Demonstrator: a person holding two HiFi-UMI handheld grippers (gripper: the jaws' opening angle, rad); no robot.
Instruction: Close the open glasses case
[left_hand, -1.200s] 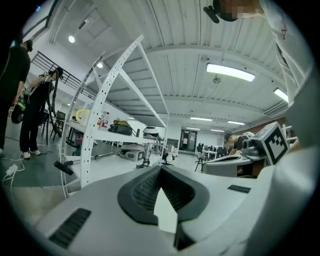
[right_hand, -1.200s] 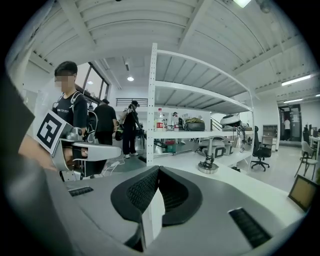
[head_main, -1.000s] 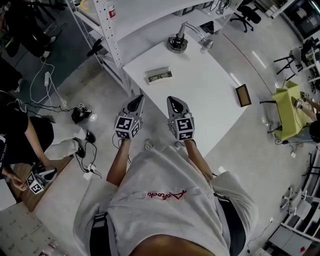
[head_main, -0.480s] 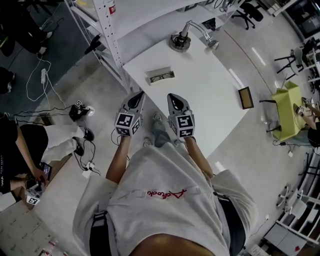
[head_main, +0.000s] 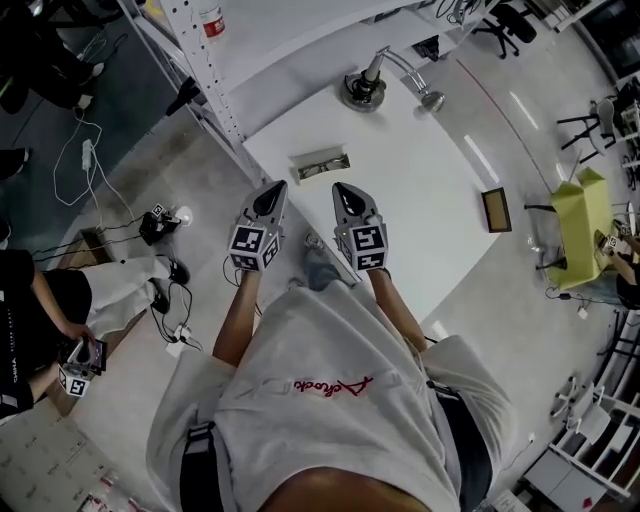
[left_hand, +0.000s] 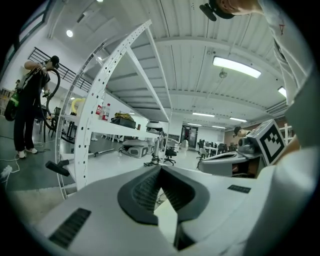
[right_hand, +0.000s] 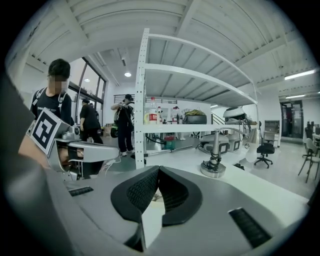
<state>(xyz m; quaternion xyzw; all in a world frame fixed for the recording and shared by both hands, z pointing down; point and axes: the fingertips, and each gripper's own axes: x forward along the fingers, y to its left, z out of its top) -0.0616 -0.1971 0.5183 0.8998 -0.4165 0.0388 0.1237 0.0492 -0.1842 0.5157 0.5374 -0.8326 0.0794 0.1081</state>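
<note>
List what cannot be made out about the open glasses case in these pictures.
- Head view: the open grey rectangular glasses case on the white table is too small to show its contents or hinge.
- Left gripper view: the left gripper itself blocks nearly all of the case.
- Right gripper view: the right gripper blocks it likewise.

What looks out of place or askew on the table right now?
Nothing spilled or damaged. The grey rectangular glasses case lies open on the white table, untouched. The left gripper and right gripper hover short of it, fingers together and empty.
</note>
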